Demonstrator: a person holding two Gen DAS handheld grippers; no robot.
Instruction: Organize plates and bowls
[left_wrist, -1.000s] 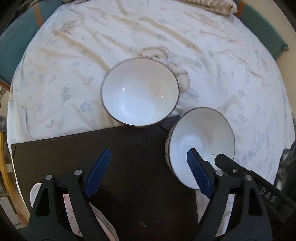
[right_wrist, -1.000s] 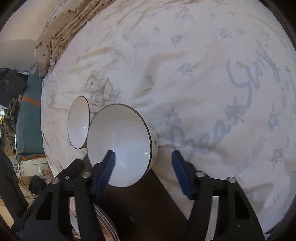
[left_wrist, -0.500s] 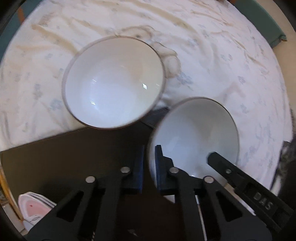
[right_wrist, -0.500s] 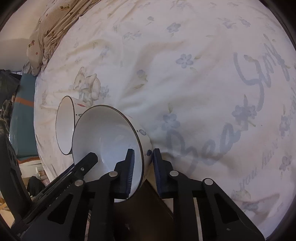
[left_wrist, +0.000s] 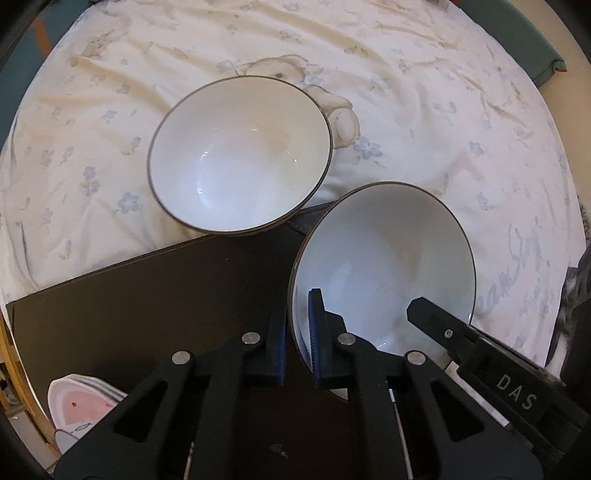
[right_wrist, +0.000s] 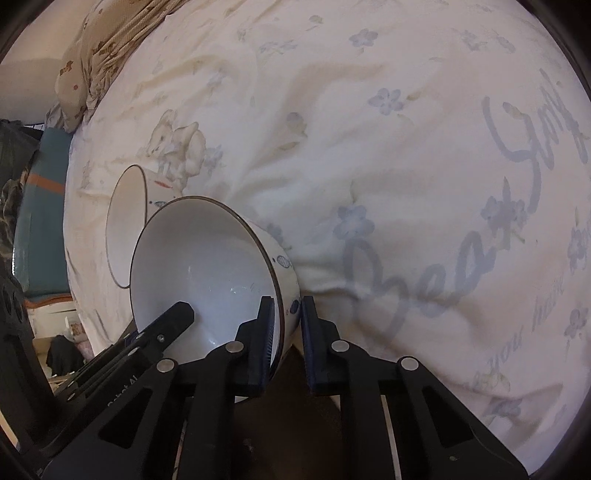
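You have just squeezed both grippers shut on one bowl — a second ago both stood wide open. Your left gripper (left_wrist: 298, 334) now pinches the near bowl (left_wrist: 384, 266) by its left rim, one pad inside and one outside. Your right gripper (right_wrist: 287, 334) pinches the same bowl on its other side. The bowl sits tipped at the edge of the dark board (left_wrist: 155, 302) on the bed (left_wrist: 424, 110). Just past it, the far bowl (left_wrist: 240, 155) rests on the bed sheet — nobody holds it. Now you can likely lift the near bowl and stack it.
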